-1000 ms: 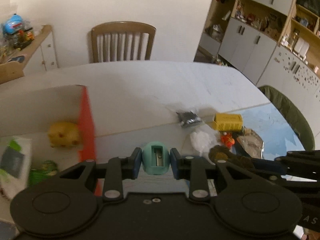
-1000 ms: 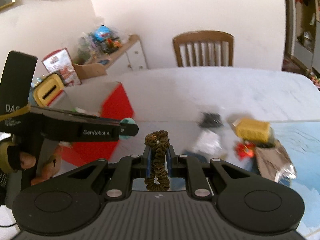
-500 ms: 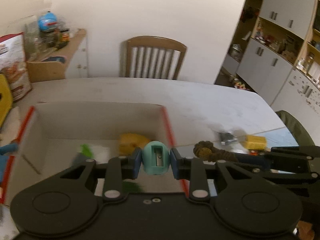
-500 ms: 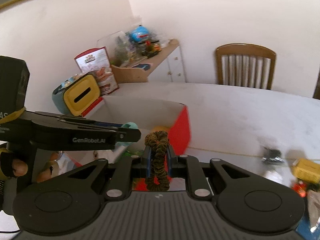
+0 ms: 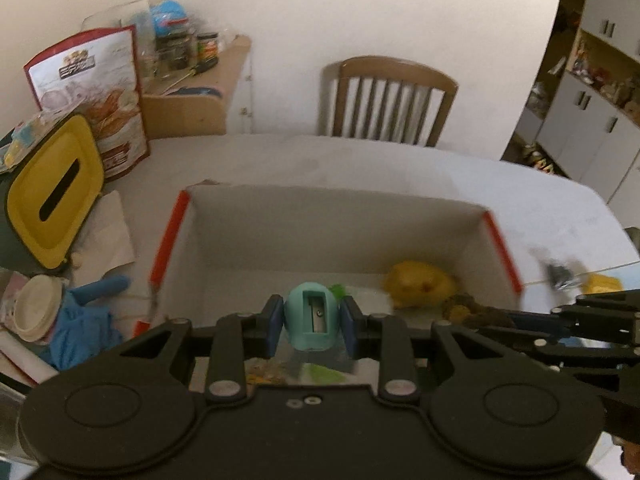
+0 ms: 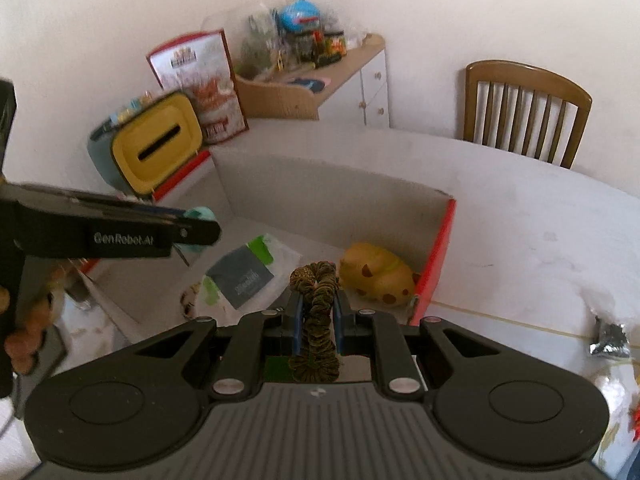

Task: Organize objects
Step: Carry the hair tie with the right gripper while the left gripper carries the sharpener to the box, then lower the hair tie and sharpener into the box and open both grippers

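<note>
Two grippers were in view, each carrying one item: the left gripper [image 5: 312,322] had its jaws clamped on one teal pencil sharpener [image 5: 311,322], and the right gripper [image 6: 317,322] gripped one brown scrunchie [image 6: 316,320]. Ahead of and below both jaws stood one red-edged box [image 6: 434,256] holding one yellow plush toy [image 6: 378,274] and one packet [image 6: 244,276] — its print too blurred to read. "GenRobot.AI" was legible on the left gripper. The box sat on a white table [image 6: 520,216]; one wooden chair [image 5: 390,100] stood beyond it.
</note>
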Demonstrator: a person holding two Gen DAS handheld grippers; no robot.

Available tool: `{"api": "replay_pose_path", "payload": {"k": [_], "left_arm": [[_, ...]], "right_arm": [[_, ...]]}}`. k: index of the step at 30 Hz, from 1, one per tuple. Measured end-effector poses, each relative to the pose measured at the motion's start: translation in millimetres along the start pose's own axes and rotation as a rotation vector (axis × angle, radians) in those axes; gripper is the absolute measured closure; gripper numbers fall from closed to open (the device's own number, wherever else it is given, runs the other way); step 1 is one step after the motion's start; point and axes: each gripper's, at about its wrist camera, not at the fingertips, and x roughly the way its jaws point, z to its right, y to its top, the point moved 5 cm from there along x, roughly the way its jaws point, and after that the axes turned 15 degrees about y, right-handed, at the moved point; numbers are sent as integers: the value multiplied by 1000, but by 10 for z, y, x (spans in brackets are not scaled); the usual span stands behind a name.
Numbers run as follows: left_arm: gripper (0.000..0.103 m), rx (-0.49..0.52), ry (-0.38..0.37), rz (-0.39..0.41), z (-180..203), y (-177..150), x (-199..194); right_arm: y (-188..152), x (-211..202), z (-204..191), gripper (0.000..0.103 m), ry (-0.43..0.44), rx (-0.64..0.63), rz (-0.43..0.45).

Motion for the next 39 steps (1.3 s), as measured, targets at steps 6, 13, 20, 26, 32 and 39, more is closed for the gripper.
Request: {"api": "replay_pose_path", "payload": {"k": [6, 13, 20, 26, 32, 39], "left_arm": [[74, 54, 39, -37, -4, -68, 206], [74, 114, 67, -98, 34, -149, 400], [74, 164, 80, -130, 72, -223, 500], [74, 141, 70, -178, 32, -258, 591], [71, 88, 51, -206, -32, -262, 617], [47, 32, 49, -206, -88, -252, 562]], "right_arm": [[-66, 229, 6, 88, -21, -10, -61], [-56, 333, 0, 88, -55, -45, -85], [-83, 454, -130, 88, -57, -117, -125], [-104, 547, -130, 88, -59, -126, -147], [-117, 522, -124, 88, -45, -119, -140], [-134, 444, -155, 83, -31, -133, -128]]}}
